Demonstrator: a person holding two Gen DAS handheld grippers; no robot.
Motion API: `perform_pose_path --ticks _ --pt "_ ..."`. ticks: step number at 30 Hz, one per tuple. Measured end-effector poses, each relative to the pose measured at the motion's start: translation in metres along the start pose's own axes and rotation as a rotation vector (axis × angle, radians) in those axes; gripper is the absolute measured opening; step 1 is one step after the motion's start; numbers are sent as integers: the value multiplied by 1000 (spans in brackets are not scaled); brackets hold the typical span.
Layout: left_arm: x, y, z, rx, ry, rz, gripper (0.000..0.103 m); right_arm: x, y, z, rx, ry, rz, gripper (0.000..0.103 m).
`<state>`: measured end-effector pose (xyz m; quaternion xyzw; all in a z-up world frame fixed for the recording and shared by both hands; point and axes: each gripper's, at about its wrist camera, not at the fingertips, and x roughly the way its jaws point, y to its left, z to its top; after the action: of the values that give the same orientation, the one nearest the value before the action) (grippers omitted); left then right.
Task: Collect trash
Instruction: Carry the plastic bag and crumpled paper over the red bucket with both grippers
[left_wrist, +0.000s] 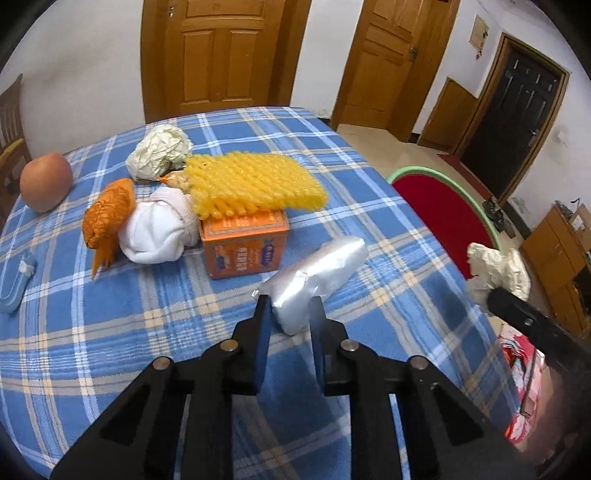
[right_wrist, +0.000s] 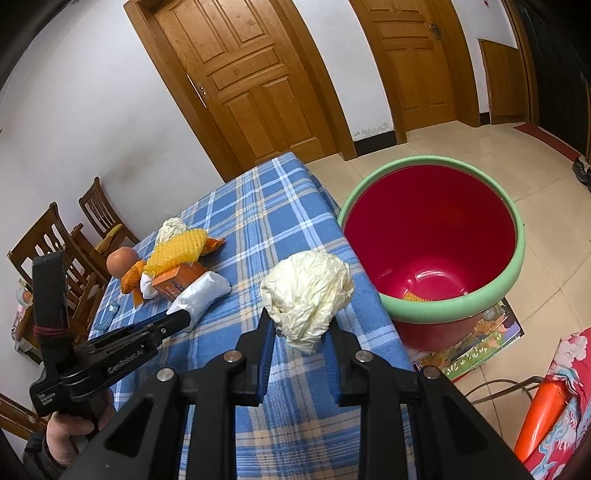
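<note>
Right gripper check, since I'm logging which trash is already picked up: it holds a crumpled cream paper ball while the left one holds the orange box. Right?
Not quite. The left gripper is shut on the silver packet, not the orange box, as the left wrist view shows. The right gripper does hold the crumpled cream paper ball.

White walls (right_wrist: 92, 122), two wooden doors (right_wrist: 243, 81) behind the table (right_wrist: 295, 406); beige tile floor (right_wrist: 461, 147) right of it, wooden chairs (right_wrist: 55, 251) left.
</note>
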<state>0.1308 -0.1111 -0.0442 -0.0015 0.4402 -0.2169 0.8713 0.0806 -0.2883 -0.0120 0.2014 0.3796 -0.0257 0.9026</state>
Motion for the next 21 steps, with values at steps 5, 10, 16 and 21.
perform_pose_path --ticks 5,10,16,21 --pt "-5 -8 0 -14 0 -47 17 1 -7 1 12 -4 2 27" --pt "-10 -24 10 -6 -24 -78 17 0 -19 6 32 -14 -9 27" --pt "-2 -51 32 24 -33 -105 17 -1 -40 18 65 -35 -31 27" --pt "16 -79 48 67 -26 -131 16 -1 -63 28 115 -55 -55 27"
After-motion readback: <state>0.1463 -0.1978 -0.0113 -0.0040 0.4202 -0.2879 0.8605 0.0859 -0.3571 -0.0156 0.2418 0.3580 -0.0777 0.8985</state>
